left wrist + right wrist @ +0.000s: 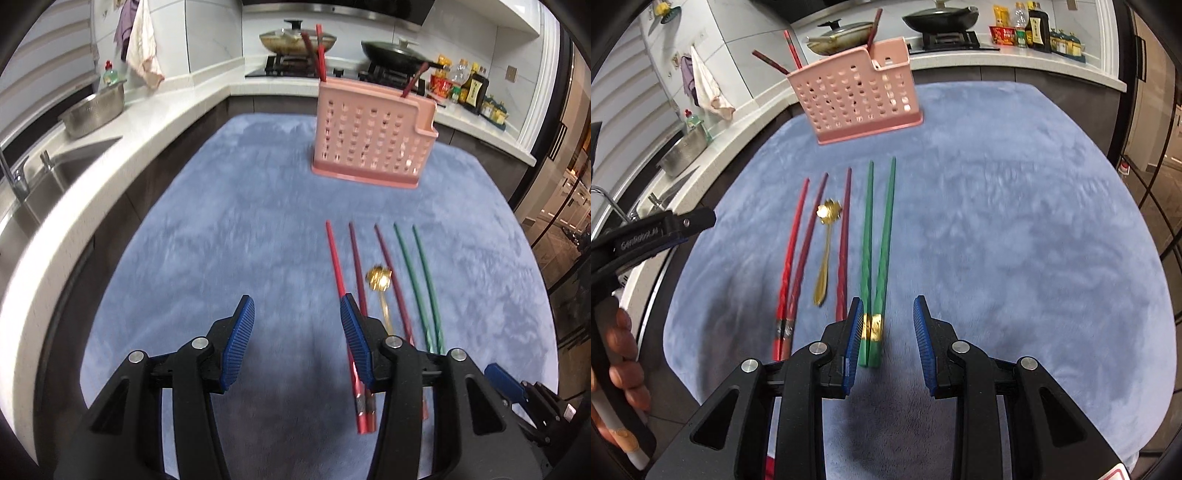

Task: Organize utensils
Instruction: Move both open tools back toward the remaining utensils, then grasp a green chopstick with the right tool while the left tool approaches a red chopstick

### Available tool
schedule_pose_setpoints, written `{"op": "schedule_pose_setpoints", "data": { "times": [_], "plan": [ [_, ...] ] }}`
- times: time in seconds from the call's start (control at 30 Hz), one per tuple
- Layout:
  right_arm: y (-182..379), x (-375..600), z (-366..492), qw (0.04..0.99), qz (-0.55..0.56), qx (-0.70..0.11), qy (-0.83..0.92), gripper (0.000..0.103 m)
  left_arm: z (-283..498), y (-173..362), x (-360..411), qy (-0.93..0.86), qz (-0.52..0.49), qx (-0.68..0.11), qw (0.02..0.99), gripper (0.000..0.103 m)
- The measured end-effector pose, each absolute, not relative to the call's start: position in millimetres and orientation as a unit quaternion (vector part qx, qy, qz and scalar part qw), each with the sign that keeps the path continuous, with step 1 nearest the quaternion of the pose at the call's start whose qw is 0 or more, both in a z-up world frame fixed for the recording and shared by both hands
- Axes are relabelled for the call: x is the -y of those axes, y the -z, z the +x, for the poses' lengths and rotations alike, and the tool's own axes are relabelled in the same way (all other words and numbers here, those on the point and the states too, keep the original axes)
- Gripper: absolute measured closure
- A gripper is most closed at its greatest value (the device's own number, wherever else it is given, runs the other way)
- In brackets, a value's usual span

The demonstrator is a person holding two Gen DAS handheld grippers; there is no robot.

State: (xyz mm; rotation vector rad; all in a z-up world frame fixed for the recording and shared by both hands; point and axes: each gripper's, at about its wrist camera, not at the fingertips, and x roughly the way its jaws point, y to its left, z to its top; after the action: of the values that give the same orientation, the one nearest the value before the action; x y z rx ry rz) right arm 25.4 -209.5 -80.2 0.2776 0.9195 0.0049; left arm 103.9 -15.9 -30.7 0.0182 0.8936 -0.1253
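Both grippers spread and empty: left gripper (297,306) over bare blue mat (221,240), right gripper (888,314) above 2 green chopsticks (877,236).

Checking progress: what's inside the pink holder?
Three chopsticks stick out of the pink holder: one red and two maroon. Anything lower down is hidden by its perforated wall.
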Motion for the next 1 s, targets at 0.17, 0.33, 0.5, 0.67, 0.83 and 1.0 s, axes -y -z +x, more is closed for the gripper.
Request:
{"op": "schedule_pose_setpoints", "data": {
  "times": [0.17,0.33,0.5,0.67,0.83,1.0],
  "plan": [
    [94,206,27,0.882,0.134,-0.451,0.002,0.075,97,47,17,0.060,0.012,-0.447,0.892,0.057],
    [101,202,30,0.879,0.129,-0.459,0.001,0.075,94,56,16,0.059,0.012,-0.455,0.889,0.057],
    [108,201,33,0.876,0.125,-0.467,0.002,0.075,94,61,17,0.058,0.013,-0.462,0.885,0.057],
    [110,205,33,0.874,0.132,-0.467,0.006,0.078,93,66,16,0.058,0.014,-0.467,0.882,0.057],
    [113,198,32,0.876,0.110,-0.470,0.010,0.078,90,72,18,0.061,0.013,-0.474,0.878,0.050],
    [113,197,30,0.879,0.087,-0.468,0.020,0.092,84,77,24,0.071,0.021,-0.478,0.875,0.049]
  ]
}}
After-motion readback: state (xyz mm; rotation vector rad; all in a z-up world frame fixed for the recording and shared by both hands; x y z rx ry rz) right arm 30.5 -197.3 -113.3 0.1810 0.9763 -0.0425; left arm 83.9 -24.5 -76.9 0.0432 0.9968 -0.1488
